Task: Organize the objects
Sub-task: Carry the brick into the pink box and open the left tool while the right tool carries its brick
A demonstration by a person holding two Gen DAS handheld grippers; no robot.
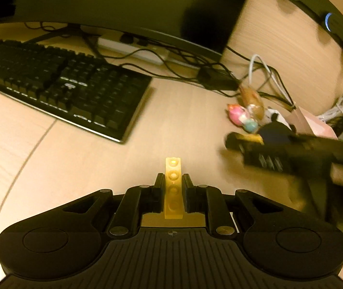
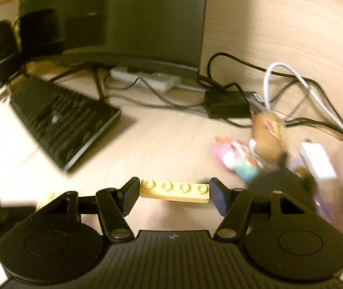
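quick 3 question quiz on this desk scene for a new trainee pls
1. True or false: the left hand-held gripper grips its yellow brick lengthwise, studs up.
2. How many studs show on the brick in the right hand-held gripper?
3. What lies on the desk left of the bricks: A) keyboard B) laptop C) book?

Key: 1 true, the brick runs along the fingers. 2 four, and this brick spans the jaws end to end. 3 A.
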